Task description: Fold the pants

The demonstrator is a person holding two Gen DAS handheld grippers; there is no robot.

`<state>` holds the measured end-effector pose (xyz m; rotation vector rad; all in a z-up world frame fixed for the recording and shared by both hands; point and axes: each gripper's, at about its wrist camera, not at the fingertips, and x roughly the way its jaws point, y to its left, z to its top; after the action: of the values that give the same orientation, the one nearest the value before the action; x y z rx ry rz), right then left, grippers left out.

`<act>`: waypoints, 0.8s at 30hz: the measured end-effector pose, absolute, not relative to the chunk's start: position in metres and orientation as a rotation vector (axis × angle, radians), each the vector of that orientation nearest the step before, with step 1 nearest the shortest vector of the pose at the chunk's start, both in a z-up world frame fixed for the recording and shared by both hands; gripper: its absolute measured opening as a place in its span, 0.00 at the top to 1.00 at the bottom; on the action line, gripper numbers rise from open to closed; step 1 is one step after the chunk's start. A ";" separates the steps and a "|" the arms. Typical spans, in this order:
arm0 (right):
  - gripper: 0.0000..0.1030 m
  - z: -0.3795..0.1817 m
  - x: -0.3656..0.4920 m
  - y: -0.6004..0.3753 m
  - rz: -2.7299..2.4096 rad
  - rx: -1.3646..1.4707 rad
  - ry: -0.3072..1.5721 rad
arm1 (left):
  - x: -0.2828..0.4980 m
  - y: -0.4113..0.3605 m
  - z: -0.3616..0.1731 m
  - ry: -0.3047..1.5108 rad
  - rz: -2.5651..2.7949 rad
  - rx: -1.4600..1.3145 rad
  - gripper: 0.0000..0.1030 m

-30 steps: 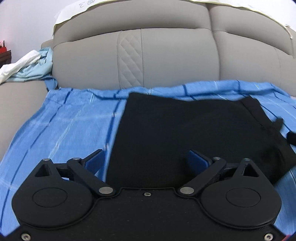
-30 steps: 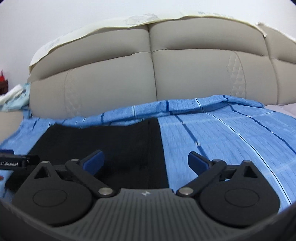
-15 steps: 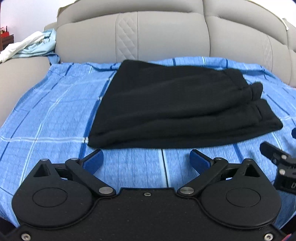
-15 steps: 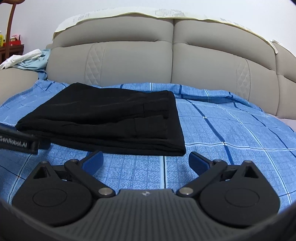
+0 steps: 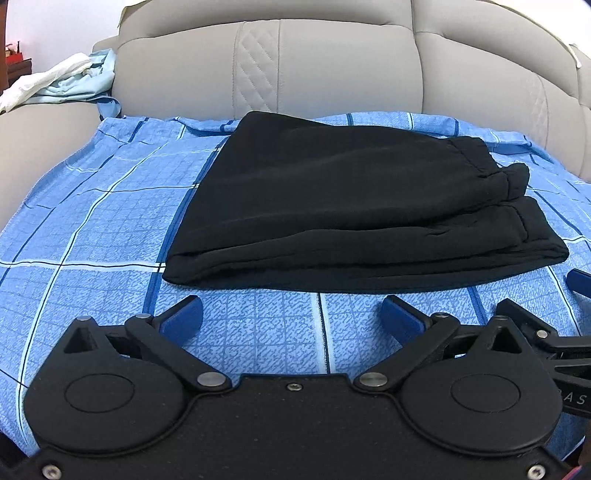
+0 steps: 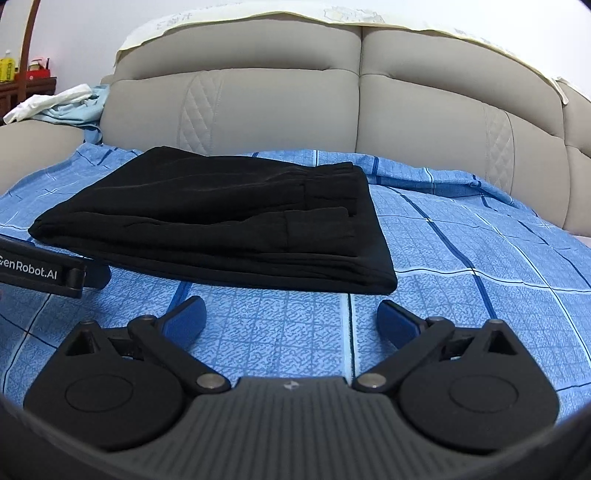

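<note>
— Whereabouts of the black pants (image 5: 354, 206)?

— Lay folded in a flat stack on the blue checked sheet (image 5: 92, 229), a little way in front of the grey padded headboard (image 5: 332, 66). Showed stitched, banded ends on the right in the left wrist view, and layered fold edges on the side away from the headboard.

— And the left gripper (image 5: 291, 312)?

— Pointed toward the headboard from the far side of the pants, clear of the cloth. Stood spread wide, had just been opening further, gripped nothing. Framed only bare sheet between the blue pads (image 5: 183, 319).

— The right gripper (image 6: 291, 314)?

— Likewise gaped wide and empty, farther from the headboard than the pants, short of the stack's near right corner. Faced the headboard too, with checked sheet alone between the fingers.

— Close to each other?

— Sat side by side. Appeared as a black lettered bar at the left edge of the right wrist view, and as a blue pad with black linkage at the right edge of the left wrist view. Touched no part of the pants; could not tell about contact with each other.

— Anything else by the headboard?

— Lay heaped at its left end: white and pale blue clothes (image 5: 66, 81). Draped along its top: a cream cover (image 6: 258, 11).
</note>
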<state>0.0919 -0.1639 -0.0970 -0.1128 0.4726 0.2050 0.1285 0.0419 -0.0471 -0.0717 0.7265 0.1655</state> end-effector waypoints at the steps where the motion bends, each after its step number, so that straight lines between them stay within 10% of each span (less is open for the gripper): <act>1: 0.00 -0.097 0.092 -0.164 0.205 -0.112 0.471 | 0.128 0.042 -0.048 0.724 0.163 -0.071 0.00; 24: 0.00 -0.100 0.090 -0.162 0.218 -0.118 0.448 | 0.130 0.043 -0.048 0.724 0.164 -0.078 0.00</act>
<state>0.0902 -0.1620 -0.1002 -0.1181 0.4476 0.2181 0.1304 0.0425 -0.0475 -0.0780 0.7239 0.1644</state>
